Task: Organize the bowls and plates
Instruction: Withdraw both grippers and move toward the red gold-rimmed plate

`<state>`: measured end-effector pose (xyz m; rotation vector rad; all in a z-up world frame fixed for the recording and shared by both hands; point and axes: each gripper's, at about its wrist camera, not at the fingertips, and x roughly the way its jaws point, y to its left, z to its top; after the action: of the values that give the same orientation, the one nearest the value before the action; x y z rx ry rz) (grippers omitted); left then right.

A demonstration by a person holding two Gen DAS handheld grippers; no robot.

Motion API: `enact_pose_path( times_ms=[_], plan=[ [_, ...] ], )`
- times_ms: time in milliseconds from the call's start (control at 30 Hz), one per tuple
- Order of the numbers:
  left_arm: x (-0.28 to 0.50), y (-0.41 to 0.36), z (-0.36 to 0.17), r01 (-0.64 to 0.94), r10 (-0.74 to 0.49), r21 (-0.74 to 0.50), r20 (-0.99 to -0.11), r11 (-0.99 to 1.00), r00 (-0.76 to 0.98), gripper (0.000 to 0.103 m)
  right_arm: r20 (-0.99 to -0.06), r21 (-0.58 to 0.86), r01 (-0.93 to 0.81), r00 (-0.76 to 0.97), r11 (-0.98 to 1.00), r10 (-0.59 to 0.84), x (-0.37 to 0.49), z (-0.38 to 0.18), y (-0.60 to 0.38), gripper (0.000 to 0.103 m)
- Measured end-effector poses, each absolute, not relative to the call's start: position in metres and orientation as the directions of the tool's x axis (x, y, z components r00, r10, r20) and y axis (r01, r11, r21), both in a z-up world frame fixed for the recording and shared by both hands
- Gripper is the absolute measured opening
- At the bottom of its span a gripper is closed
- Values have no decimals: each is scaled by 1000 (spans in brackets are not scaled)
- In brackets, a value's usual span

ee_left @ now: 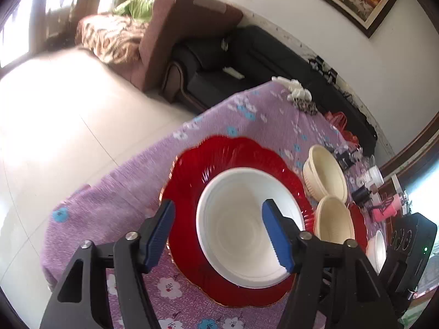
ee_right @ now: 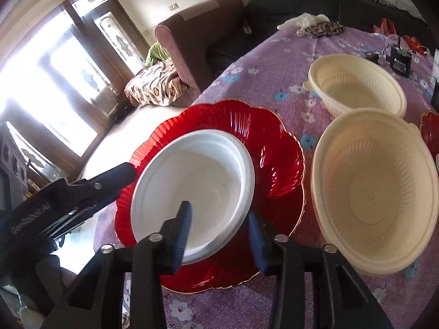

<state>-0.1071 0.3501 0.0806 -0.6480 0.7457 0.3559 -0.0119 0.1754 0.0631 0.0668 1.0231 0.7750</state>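
Purple flowered cloth covers the bench (ee_right: 274, 63). At mid-frame, the white bowl (ee_right: 197, 189) sits on the red plate (ee_right: 277, 164). Each hand-held gripper, left (ee_left: 219, 235) and right (ee_right: 219, 235), gapes around its rim, probably to lift it.

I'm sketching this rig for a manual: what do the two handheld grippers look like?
Both match: the left gripper and right gripper each have a black angular plastic body with triangular cut-outs, silver round bolts at the pivots, and two blue ribbed finger pads. White lettering runs along the left gripper's side in the right wrist view. No cables or sleeves show.
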Motion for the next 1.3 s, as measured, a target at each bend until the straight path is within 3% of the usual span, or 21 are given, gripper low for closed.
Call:
enact_pose_path(
  times_ms=[233, 467, 633, 767, 867, 1100, 1300],
  plan=[
    [-127, 330, 111, -498, 170, -361, -650, 788, 740, 79, -671, 411, -557, 350, 721, 653, -22, 91, 137, 48],
    [-118, 290, 126, -418, 174, -261, -631, 870, 756, 79, -634, 414, -505, 437, 757, 638, -24, 109, 67, 53],
    [-108, 263, 132, -353, 165, -191, -621, 916, 767, 80, -635, 407, -404, 520, 819, 572, -16, 110, 2, 60],
    [-98, 243, 133, -304, 146, -154, -626, 940, 766, 80, -648, 399, -316, 567, 861, 509, -7, 105, -48, 60],
    [-85, 225, 137, -248, 103, -144, -636, 958, 765, 80, -664, 403, -240, 587, 883, 463, 2, 96, -81, 60],
    [-14, 166, 151, -21, -133, -209, -695, 978, 706, 80, -690, 434, -104, 601, 895, 404, 20, 75, -120, 60],
    [56, 103, 151, 90, -159, -133, -730, 987, 664, 80, -701, 452, -37, 602, 891, 381, 43, 59, -128, 60]
  ],
)
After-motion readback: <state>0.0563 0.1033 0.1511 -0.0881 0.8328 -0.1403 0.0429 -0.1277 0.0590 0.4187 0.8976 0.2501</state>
